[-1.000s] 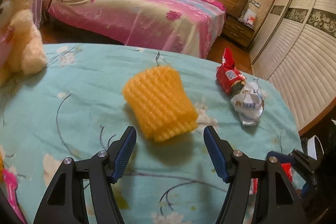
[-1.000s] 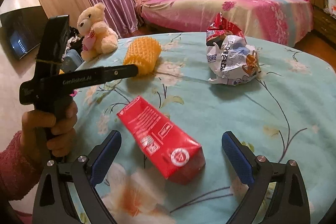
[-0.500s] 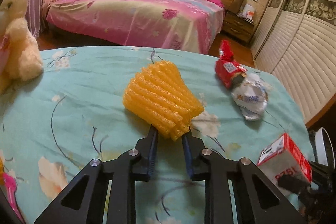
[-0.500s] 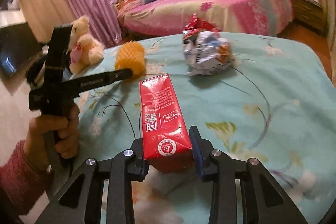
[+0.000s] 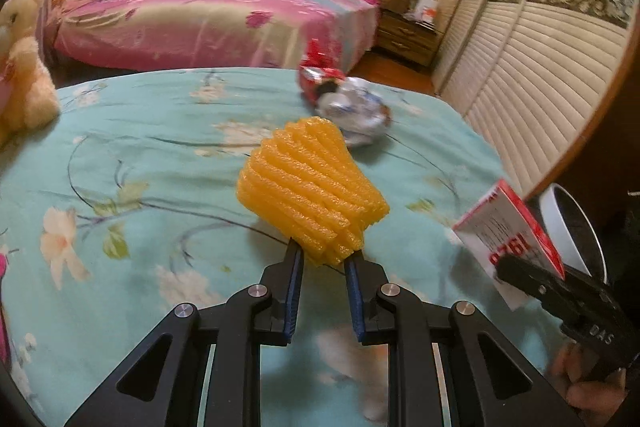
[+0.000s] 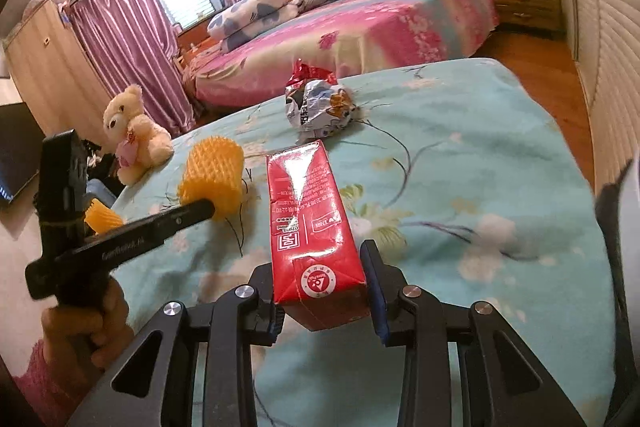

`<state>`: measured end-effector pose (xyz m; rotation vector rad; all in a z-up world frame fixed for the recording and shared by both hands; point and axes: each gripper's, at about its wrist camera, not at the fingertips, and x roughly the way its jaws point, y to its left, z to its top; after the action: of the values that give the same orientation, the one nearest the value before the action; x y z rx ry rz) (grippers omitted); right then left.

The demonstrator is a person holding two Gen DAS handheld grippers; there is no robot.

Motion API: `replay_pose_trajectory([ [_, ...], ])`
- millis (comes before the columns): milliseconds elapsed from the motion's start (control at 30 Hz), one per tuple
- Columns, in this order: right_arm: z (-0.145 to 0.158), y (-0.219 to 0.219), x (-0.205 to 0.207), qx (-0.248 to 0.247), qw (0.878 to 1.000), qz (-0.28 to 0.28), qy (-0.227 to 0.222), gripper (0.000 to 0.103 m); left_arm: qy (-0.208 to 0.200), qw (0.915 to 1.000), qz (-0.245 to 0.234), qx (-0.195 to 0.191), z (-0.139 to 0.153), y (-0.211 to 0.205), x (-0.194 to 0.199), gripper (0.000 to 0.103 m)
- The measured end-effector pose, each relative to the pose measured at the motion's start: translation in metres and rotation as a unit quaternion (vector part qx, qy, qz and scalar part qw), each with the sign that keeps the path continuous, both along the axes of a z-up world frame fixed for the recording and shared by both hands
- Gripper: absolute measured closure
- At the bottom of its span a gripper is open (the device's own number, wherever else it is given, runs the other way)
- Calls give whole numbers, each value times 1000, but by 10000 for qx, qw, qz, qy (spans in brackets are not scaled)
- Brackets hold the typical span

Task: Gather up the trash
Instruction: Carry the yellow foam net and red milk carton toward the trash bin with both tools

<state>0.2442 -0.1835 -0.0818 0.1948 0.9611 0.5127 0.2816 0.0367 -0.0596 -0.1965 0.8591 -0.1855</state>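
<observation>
A yellow foam net sleeve (image 5: 312, 187) is lifted clear of the teal floral tablecloth (image 5: 120, 147), and my left gripper (image 5: 322, 255) is shut on its lower end. From the right wrist the same sleeve (image 6: 212, 175) shows at the tip of the left gripper (image 6: 200, 211). My right gripper (image 6: 320, 267) is shut on the base of a red drink carton (image 6: 308, 219), which points away from the camera. The carton (image 5: 508, 243) also appears low right in the left wrist view. Crumpled red and silver wrappers (image 6: 320, 103) lie on the cloth farther back.
A white-rimmed dark bin (image 5: 572, 223) stands beyond the table's right edge. A cream teddy bear (image 6: 132, 131) sits at the table's left edge, with a small yellow foam piece (image 6: 102, 219) near it. A pink bed (image 5: 200, 19) is behind and louvred wardrobe doors (image 5: 540, 87) to the right.
Both grippers went from open to shut, the left on the foam sleeve and the right on the carton. Both things came up off the cloth, and the left gripper swung right.
</observation>
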Motion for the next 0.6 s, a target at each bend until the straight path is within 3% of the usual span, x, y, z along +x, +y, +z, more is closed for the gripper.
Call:
replay_pose_trajectory([
  [600,17,-52,-34,35,9970,-751,-177,69,-39,9978,-642,171,19,-50,-47,84],
])
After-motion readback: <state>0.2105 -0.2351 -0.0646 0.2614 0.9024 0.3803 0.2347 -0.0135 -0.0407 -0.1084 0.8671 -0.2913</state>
